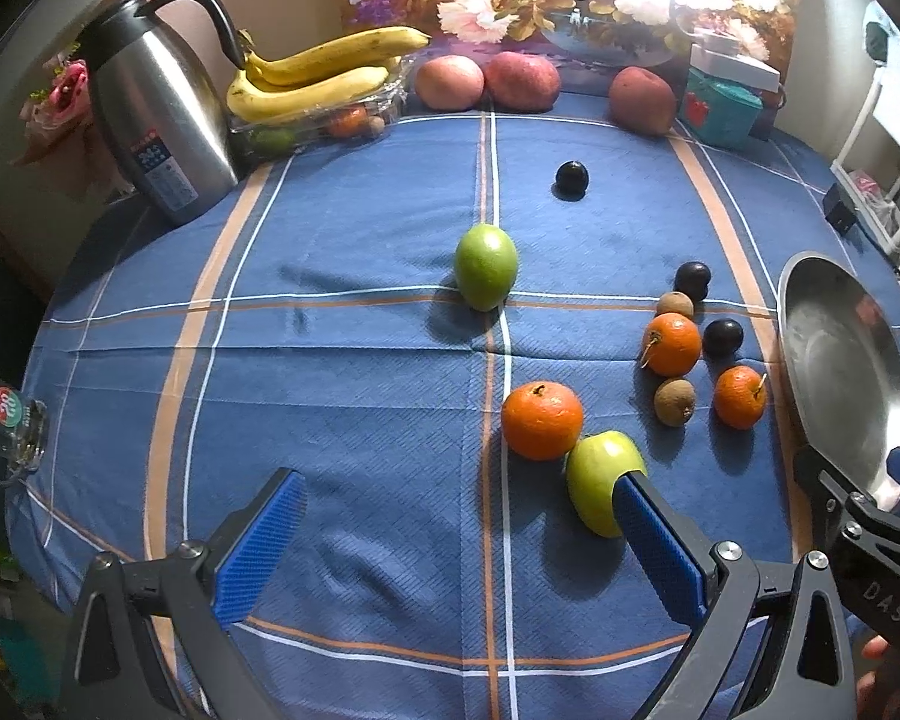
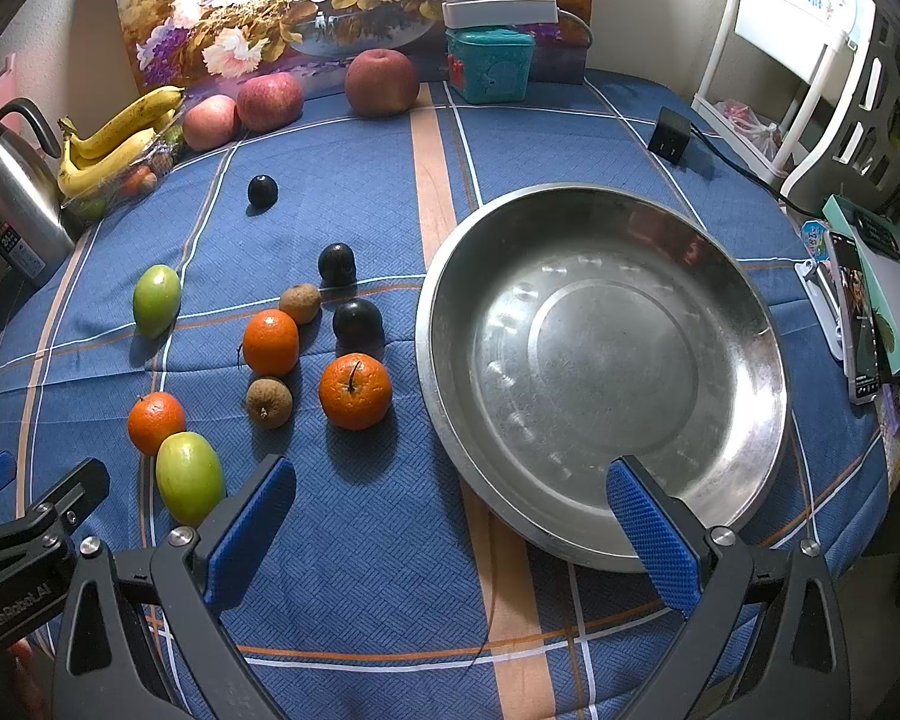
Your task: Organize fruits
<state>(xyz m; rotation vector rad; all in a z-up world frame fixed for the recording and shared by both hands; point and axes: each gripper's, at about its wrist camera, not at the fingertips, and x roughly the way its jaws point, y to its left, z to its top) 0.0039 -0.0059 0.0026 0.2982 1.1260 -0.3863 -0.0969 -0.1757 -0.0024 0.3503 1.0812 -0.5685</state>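
Observation:
Loose fruit lies on the blue checked tablecloth: three oranges (image 2: 354, 391), two green fruits (image 2: 189, 477), three dark plums (image 2: 357, 322) and two brown longans (image 2: 268, 401). An empty steel bowl (image 2: 750, 420) stands to their right. My left gripper (image 1: 456, 516) is open and empty above the cloth, its right finger (image 1: 660, 534) just in front of the near green fruit (image 1: 600, 474). My right gripper (image 2: 450, 510) is open and empty, its right finger (image 2: 654, 534) over the bowl's near rim. A far green fruit (image 1: 486, 267) lies mid-table.
At the back stand a steel kettle (image 1: 156, 120), bananas (image 1: 318, 78) on a clear tray, three red apples (image 1: 522, 81), a teal box (image 2: 489, 63) and a flower picture. A black charger (image 2: 669, 135), a phone (image 2: 858, 324) and boxes lie right. A glass mug (image 1: 9, 426) sits at left.

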